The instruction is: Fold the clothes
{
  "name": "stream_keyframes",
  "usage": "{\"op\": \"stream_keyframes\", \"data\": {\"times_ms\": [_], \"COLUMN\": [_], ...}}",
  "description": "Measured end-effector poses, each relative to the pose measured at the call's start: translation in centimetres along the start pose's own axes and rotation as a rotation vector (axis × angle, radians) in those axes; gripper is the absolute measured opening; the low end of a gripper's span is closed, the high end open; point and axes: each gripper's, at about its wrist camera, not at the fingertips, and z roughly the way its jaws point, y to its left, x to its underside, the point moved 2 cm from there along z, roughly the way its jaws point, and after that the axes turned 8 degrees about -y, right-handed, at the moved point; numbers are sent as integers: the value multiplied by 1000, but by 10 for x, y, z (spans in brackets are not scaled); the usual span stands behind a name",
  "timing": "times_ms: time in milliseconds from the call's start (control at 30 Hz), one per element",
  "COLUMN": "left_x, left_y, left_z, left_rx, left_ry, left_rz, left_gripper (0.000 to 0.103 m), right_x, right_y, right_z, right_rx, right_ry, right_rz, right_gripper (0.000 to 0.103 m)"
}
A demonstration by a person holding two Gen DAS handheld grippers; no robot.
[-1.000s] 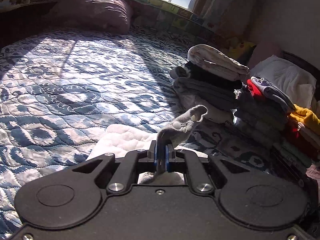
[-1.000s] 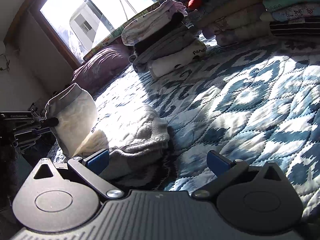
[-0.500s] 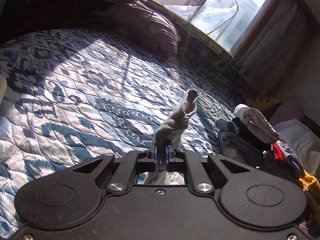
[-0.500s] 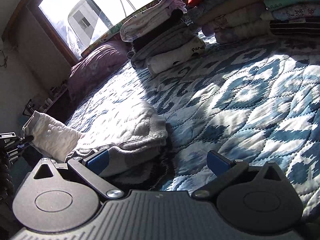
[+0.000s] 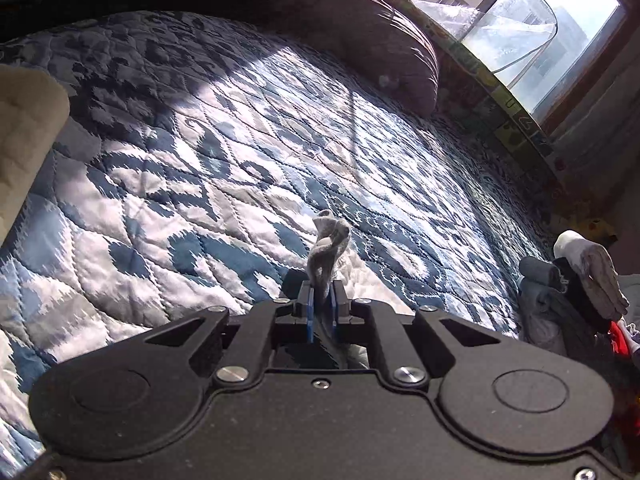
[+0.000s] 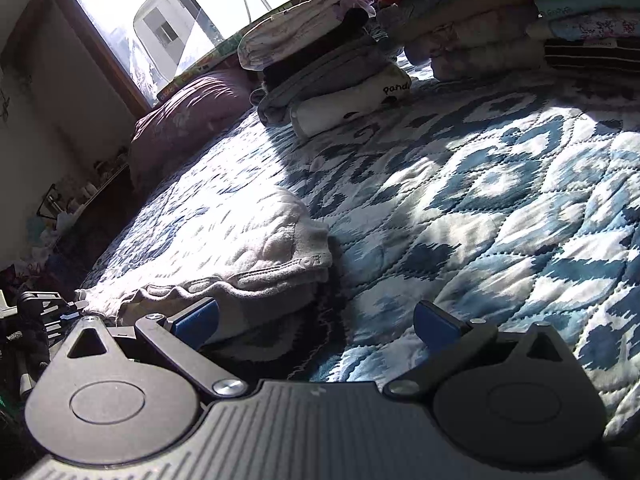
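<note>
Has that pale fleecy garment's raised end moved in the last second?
Yes. In the right wrist view the pale fleecy garment has dropped from standing up to lying flat on the blue patterned quilt, pulled out leftwards by the left tongs.

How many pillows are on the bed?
1. The purple pillow lies at the head of the bed under the window, seen in both views. Others could be hidden outside the views.

Quilt (image 6: 500, 200) – blue-white ikat pattern; garment (image 6: 240, 248) – pale grey; pillow (image 6: 188, 120) mauve.
</note>
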Motion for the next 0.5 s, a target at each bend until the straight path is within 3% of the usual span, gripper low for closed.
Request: {"op": "stream_keyframes", "data": {"times_ms": [67, 200, 333, 500], "left_x": [3, 7, 8, 30], "left_y": [3, 9, 0, -62], "left_z": [8, 8, -9, -48], "left_rx": [-44, -161, -239, -54], "left_ry": [23, 16, -1, -21], "left_rz": [27, 71, 136, 285], "left_gripper": [9, 53, 56, 56], "right_x": [0, 0, -1, -4], "right_y": [0, -1, -3, -9], "right_z": [0, -1, -4, -8], "right_rx": [0, -6, -17, -31], "right_ry": [1, -2, -13, -36], "right_rz": [2, 9, 25, 71], "right_gripper": [103, 103, 103, 103]}}
